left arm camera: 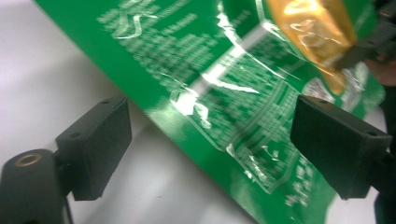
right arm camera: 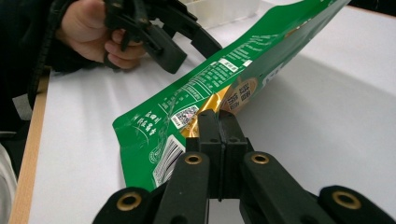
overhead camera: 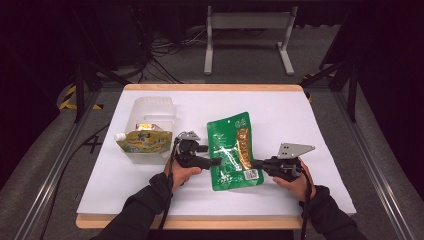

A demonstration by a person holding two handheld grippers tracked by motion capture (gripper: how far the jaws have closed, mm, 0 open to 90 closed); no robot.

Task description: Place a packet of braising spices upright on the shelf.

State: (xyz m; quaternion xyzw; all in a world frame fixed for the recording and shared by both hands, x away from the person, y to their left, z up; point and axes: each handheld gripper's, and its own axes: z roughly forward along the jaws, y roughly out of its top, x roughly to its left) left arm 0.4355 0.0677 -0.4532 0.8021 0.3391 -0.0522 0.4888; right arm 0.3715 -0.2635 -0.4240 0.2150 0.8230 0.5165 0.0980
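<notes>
Right gripper (right arm camera: pixel 218 122): I'm clamping the green pouch (overhead camera: pixel 231 150) by its edge
Left gripper (left arm camera: pixel 210 144): I'm holding its jaws apart at the pouch's opposite edge

a clear plastic tub (overhead camera: pixel 152 112) stands at the left of the white table (overhead camera: pixel 310 125), with a yellow and green spouted pouch (overhead camera: pixel 143 140) leaning inside its near end. beyond the table's far edge a grey metal stand (overhead camera: pixel 248 22) sits on the floor, with dark cables (overhead camera: pixel 160 47) strewn to its left.
</notes>
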